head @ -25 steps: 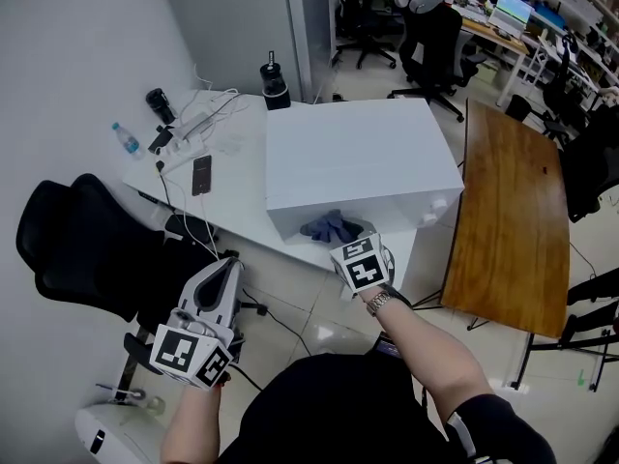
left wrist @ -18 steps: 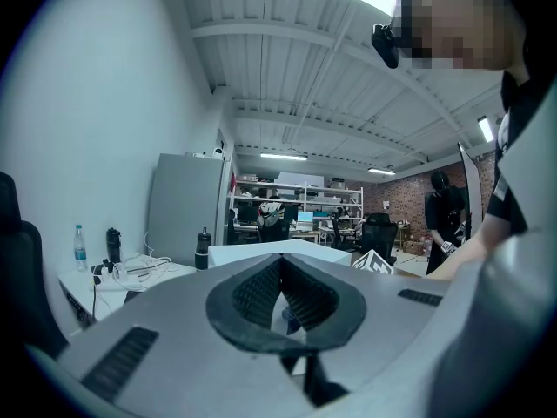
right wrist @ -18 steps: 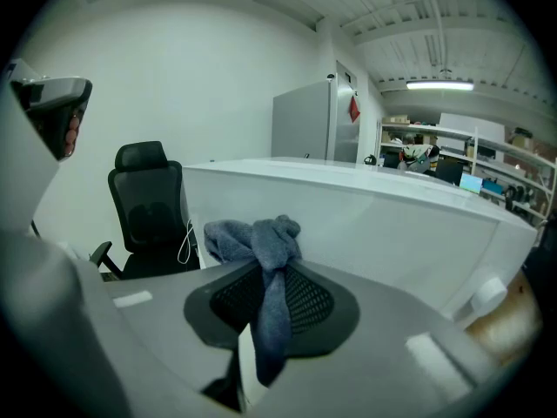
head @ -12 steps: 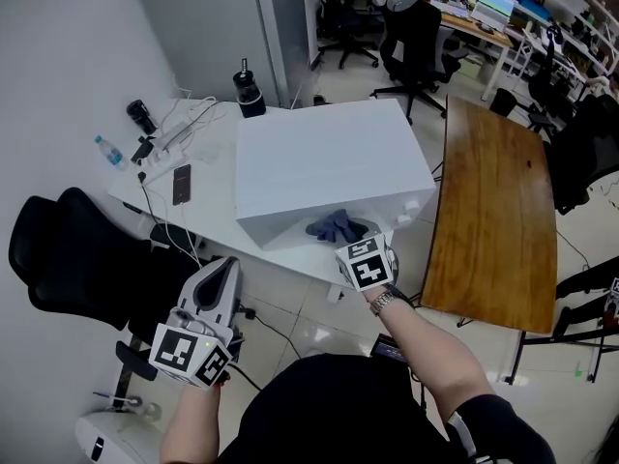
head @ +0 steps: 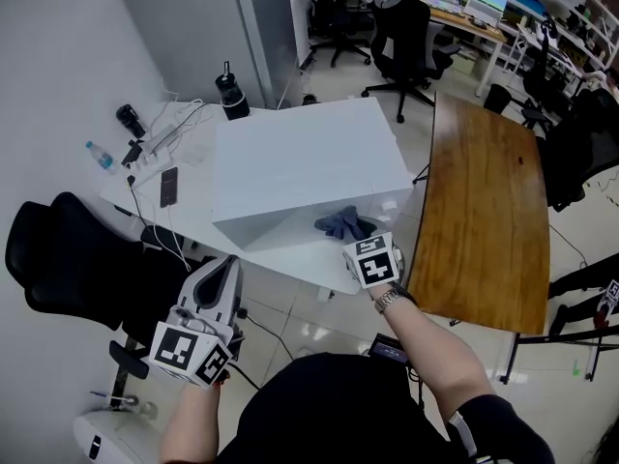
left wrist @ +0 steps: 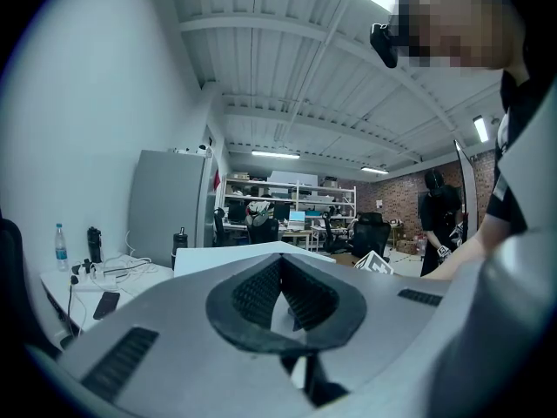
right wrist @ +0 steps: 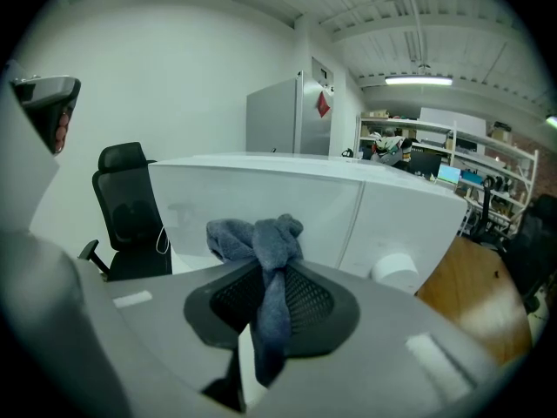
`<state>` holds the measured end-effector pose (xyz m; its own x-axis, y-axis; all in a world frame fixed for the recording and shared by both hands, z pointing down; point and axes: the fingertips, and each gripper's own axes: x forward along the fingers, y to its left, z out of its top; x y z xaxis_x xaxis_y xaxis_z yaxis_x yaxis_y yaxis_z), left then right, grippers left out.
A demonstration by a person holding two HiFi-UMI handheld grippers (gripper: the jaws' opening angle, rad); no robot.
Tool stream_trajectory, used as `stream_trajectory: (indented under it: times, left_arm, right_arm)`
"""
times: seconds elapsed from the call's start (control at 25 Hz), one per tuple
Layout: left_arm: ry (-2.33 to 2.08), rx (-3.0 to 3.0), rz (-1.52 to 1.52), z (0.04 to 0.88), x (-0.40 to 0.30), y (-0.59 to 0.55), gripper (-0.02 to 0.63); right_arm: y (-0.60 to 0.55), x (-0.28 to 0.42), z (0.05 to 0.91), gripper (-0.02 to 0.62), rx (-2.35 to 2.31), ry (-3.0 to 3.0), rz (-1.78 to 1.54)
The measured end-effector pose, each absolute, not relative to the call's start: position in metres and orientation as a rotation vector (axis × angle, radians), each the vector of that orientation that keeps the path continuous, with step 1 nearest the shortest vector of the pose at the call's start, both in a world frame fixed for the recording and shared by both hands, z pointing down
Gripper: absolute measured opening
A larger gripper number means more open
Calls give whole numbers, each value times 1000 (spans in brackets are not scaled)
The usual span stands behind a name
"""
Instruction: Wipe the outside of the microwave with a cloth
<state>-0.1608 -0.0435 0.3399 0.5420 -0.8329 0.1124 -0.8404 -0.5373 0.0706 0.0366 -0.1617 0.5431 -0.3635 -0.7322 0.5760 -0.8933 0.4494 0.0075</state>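
The jaws of the right gripper (right wrist: 271, 277) are pinching a blue-grey cloth (right wrist: 258, 233), which is bunching up above the tips and trailing down between the pads. Just beyond it, the white microwave (right wrist: 287, 194) is showing its front face, with a round knob (right wrist: 396, 273) off to the right. Whether the cloth is touching that face cannot be told from either view.

The jaws of the left gripper (left wrist: 280, 277) are pressing together on nothing, and the person is holding it low and well apart from the desk (head: 189, 184).

The wiping step seems to be just getting under way at the front panel. The next move is calling for the bunched cloth to be pressed flat against the door and swept across it. The top and sides would be coming after that.
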Motion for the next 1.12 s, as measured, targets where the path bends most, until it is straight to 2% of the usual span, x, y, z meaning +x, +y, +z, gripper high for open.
stream_trajectory:
  times: [1.12]
  left_arm:
    - [-1431,2667,133,338,-75,-20,5]
  right_arm:
    - [-145,163,530,63,1470,-2152,428]
